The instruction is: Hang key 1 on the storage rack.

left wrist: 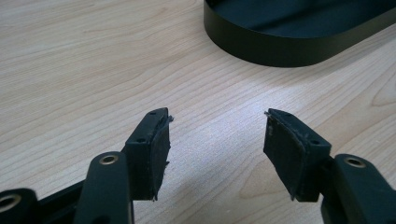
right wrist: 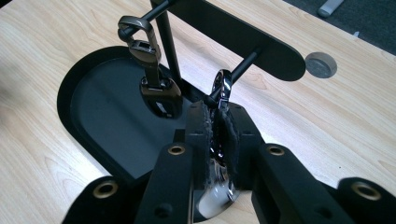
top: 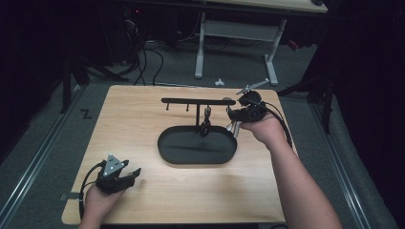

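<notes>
One keychain hung: a dark keychain [right wrist: 154,84] with a clasp already hangs from a peg of the rack [top: 198,101], dangling over the tray [top: 165,151].
Second keychain: a shiny key ring [right wrist: 222,86] sits at the next peg [right wrist: 243,63], near the rounded end of the rack's bar; in the right gripper view its loop seems to be around or against the peg, though I cannot tell whether it is fully threaded on.
Right tongs [right wrist: 217,130]: closed tight on the key ring, pads pinching it below the loop; a pale fob shows beneath the jaws. In the high view these tongs [top: 239,114] are at the right end of the rack, with keys hanging below them.
Left tongs [left wrist: 217,140]: wide open, nothing between the pads, low over the bare tabletop [left wrist: 93,70] near the tray's wall; in the high view they [top: 128,175] rest at the near left corner, well apart from the rack.
Free pegs: two more pegs on the left part of the bar look empty.
Done, by my reading: one item is hung and the second has been brought to its peg.
Left to do: seat the ring fully on the peg, let go, and draw the right tongs away without dragging it off.
</notes>
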Motion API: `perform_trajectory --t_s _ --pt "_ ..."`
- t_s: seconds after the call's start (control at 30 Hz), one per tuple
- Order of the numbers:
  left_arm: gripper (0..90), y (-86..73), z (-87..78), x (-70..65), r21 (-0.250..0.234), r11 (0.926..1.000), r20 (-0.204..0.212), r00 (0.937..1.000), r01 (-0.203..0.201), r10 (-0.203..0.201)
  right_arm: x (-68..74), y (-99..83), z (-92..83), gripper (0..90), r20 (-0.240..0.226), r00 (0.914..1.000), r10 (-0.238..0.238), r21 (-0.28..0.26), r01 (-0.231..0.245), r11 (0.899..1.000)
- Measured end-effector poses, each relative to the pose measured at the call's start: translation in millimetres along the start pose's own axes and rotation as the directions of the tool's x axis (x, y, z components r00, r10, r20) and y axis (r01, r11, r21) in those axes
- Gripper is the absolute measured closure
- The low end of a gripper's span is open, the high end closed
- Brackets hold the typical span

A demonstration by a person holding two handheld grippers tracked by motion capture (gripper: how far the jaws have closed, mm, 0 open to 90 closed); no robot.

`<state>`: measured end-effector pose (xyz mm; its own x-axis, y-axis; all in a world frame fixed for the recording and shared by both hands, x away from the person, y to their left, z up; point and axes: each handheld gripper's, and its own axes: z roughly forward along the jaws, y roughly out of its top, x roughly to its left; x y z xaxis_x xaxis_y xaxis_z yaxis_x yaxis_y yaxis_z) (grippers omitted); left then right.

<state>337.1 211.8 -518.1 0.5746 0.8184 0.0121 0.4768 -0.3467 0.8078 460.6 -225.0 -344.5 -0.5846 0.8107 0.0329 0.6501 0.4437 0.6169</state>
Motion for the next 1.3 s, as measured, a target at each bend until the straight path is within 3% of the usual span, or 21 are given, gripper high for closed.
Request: perform_trajectory --t_s 0.2,0.4,0.8,1.3 --pt "41.1 0.2 0.0 -0.7 0.002 1.0000 0.002 1.0000 -0.004 0.004 1.2 -0.8 1.7 76.1 0.040 0.9992 -0.008 0.016 0.008 1.000" --pt "41.0 0.5 0.5 -1.8 0.001 1.0000 0.003 1.0000 -0.005 0.005 1.6 -2.6 1.0 73.7 0.046 0.9989 -0.001 0.015 0.001 1.000" --pt "40.7 1.2 0.1 -2.6 -0.001 1.0000 0.000 1.0000 -0.009 0.009 7.2 -7.2 6.5 51.6 0.059 0.9967 0.055 0.010 -0.055 0.998" --pt "40.1 3.1 3.6 -5.2 0.003 0.9997 -0.004 0.9997 -0.023 0.023 6.4 -23.2 15.8 40.6 0.058 0.9936 0.097 -0.027 -0.095 0.995"
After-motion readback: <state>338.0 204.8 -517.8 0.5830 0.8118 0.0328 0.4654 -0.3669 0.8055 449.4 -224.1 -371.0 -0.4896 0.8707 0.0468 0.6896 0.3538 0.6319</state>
